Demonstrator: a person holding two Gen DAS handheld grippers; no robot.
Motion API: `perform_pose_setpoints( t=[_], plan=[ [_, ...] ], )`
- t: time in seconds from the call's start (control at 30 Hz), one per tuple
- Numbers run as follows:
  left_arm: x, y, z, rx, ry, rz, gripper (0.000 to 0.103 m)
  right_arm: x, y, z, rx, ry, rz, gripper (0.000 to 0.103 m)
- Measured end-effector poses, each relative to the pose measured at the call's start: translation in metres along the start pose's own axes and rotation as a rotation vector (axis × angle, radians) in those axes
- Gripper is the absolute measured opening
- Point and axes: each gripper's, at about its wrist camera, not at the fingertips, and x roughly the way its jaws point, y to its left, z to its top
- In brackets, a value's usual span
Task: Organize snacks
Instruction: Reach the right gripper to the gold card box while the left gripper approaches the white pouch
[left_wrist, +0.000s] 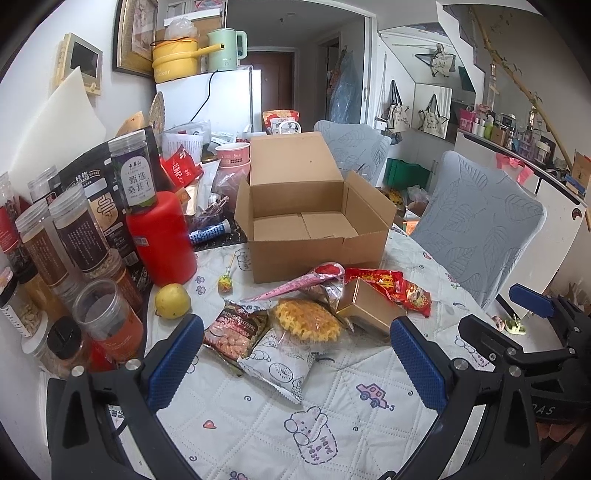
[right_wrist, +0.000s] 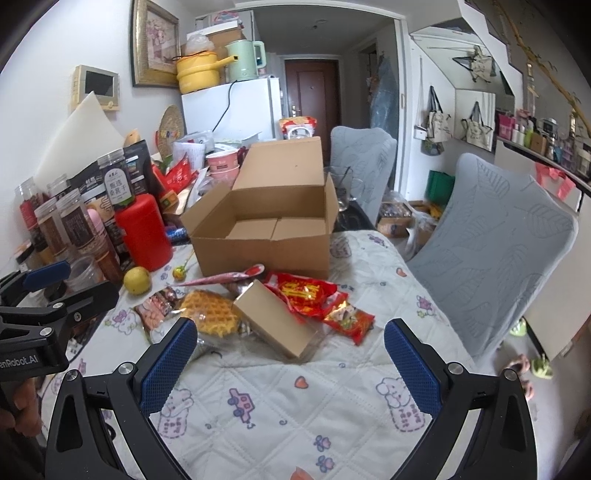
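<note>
Both my left gripper (left_wrist: 295, 354) and right gripper (right_wrist: 290, 354) hover wide apart, grasping nothing, above the quilted tablecloth (right_wrist: 280, 387). Snack packets (left_wrist: 317, 317) lie before the empty cardboard box (left_wrist: 314, 229).

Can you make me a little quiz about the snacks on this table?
1. True or false: the cardboard box already has snacks inside.
2. Which is nearest the red canister? A) yellow fruit B) gold box C) red packet
3. Fill in: both the left hand-held gripper and the right hand-held gripper are ____ and hold nothing.

Key: 1 false, it looks empty. 2 A. 3 open.
</note>
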Motion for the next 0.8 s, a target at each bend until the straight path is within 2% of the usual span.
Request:
perform_pose_setpoints(
  t=[0.3, 0.8],
  plan=[
    [0.015, 0.006, -0.018, -0.009, 0.042, -0.039, 0.103, 0.023, 0.001, -0.019, -0.019, 0.045, 0.072, 0.103],
    [0.063, 0.035, -0.043, -0.063, 0.134, -0.052, 0.103, 0.080, 0.013, -0.029, -0.078, 0.109, 0.117, 0.103]
  ],
)
